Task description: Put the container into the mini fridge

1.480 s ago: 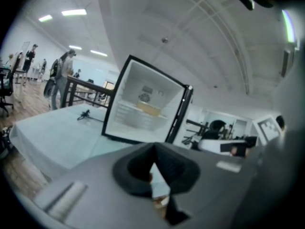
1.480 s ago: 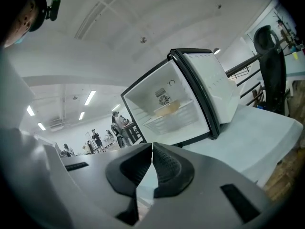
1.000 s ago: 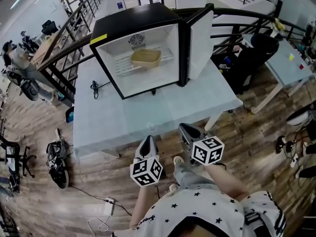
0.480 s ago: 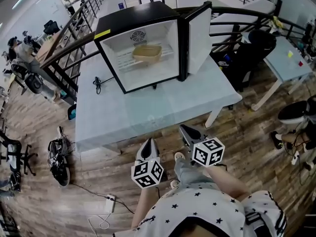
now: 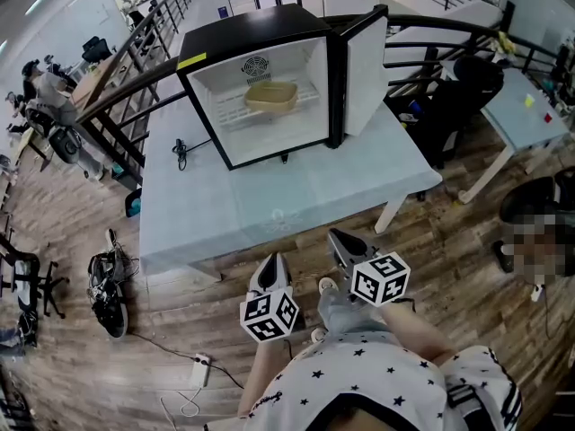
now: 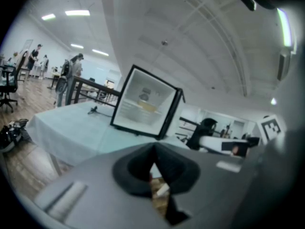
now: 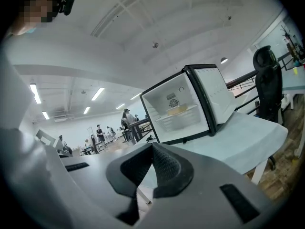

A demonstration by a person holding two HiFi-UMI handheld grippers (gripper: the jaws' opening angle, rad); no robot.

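The tan container (image 5: 270, 96) lies on the wire shelf inside the black mini fridge (image 5: 256, 39), whose door (image 5: 364, 72) stands open to the right. It also shows in the left gripper view as the container (image 6: 148, 107) and in the right gripper view as the container (image 7: 177, 110). My left gripper (image 5: 269, 260) and right gripper (image 5: 339, 239) are held side by side in front of the near table edge, well short of the fridge. Both are shut, jaws tip to tip with nothing between them.
The fridge stands on a pale blue table (image 5: 269, 196) with a black cable (image 5: 179, 154) at its left. A black railing (image 5: 126, 88) runs behind. A second table (image 5: 530, 115) and an office chair (image 5: 467, 88) are at the right. A cable and power strip (image 5: 198, 366) lie on the wood floor.
The view has shifted slightly, so the fridge and table sit a little further right and back. Both grippers keep their place and stay shut.
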